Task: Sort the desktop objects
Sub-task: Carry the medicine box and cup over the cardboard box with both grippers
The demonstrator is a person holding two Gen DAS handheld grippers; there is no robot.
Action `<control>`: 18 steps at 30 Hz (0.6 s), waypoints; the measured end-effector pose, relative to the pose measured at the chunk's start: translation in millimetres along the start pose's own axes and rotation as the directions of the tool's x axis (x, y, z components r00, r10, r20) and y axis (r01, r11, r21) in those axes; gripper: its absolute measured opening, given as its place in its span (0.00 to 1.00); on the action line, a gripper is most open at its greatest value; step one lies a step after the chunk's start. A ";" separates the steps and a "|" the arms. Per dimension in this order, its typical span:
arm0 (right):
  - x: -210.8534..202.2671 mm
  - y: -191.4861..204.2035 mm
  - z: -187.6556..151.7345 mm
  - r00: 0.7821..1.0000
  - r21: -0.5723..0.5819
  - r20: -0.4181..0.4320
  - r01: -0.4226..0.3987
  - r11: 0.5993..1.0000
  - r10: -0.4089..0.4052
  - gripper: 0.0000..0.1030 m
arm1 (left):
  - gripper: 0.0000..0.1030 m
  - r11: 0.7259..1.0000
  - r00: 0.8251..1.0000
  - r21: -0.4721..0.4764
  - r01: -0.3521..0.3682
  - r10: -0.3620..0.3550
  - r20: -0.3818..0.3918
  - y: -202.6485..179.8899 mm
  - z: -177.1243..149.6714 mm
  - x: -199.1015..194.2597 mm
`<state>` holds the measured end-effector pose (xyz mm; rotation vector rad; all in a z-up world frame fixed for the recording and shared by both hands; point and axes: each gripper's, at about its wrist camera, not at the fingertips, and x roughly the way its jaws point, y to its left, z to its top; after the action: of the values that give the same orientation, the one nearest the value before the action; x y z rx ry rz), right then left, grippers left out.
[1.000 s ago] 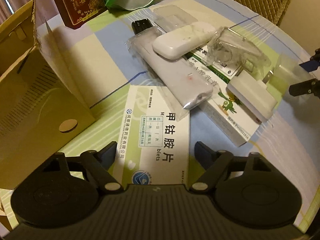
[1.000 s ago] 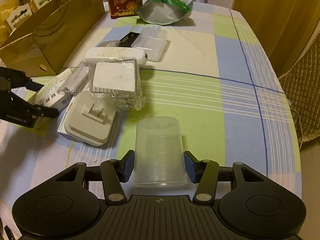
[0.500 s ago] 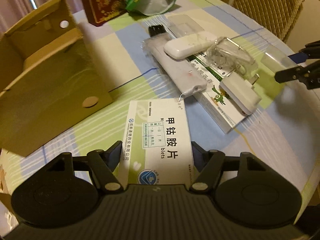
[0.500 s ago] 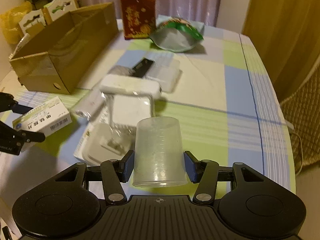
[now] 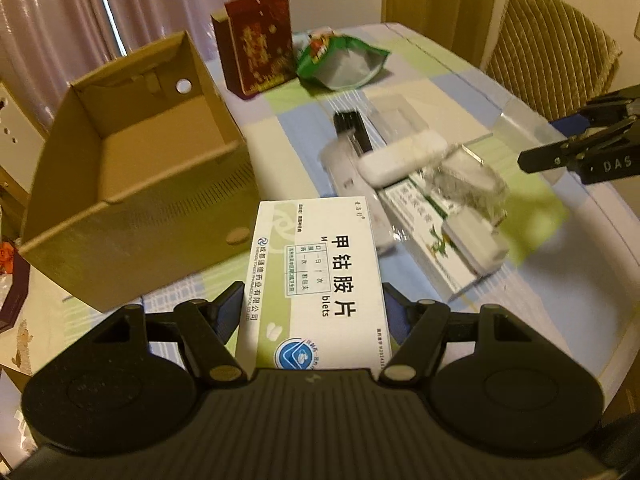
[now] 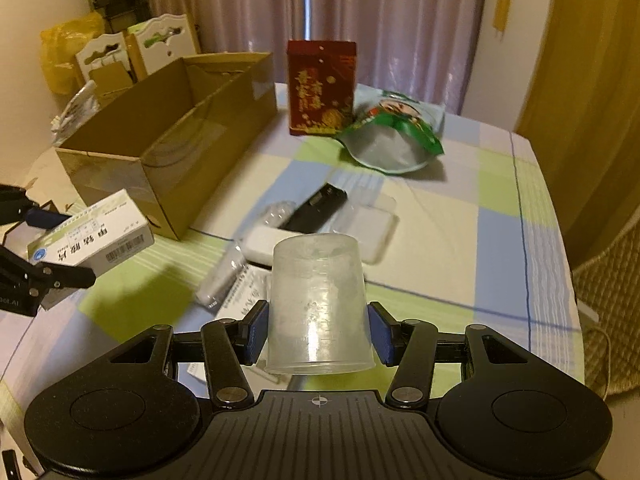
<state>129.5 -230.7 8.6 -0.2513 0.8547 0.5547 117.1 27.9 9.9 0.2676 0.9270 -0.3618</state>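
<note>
My left gripper point(image 5: 314, 312) is shut on a white and green medicine box point(image 5: 316, 284), held in the air beside the open cardboard box point(image 5: 136, 176); the pair also shows in the right wrist view point(image 6: 86, 236). My right gripper point(image 6: 318, 334) is shut on a clear plastic cup point(image 6: 318, 304), held upside down above the table. Below lie a white oblong device point(image 5: 400, 156), a black stick point(image 5: 352, 132), a green-printed carton point(image 5: 424, 220) and a white plug adapter point(image 5: 476, 244).
A red gift box point(image 6: 322, 88) and a green snack bag point(image 6: 392, 136) stand at the far end of the checked tablecloth point(image 6: 480, 240). The cardboard box point(image 6: 168, 140) sits at the left. A wicker chair point(image 5: 552, 52) stands at the right edge.
Both grippers have risen from the table with their loads: the medicine box and the cup are now well above the cloth. The left gripper has moved toward the cardboard box.
</note>
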 end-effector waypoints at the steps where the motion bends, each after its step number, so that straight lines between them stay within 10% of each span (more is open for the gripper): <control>1: 0.7 -0.3 2.1 1.000 -0.008 0.003 -0.006 1.000 0.006 0.50 | 0.65 1.000 1.000 -0.003 -0.005 0.005 0.006 0.3 2.2 -2.0; 18: 14.7 11.9 58.4 0.979 -0.178 0.070 -0.175 0.968 0.189 0.50 | 0.65 0.981 0.984 -0.134 -0.138 0.151 0.090 6.7 30.3 -47.0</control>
<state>168.2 -190.8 34.6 -0.3052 0.7508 0.8077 116.2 31.4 66.1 0.1966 0.8228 -0.1792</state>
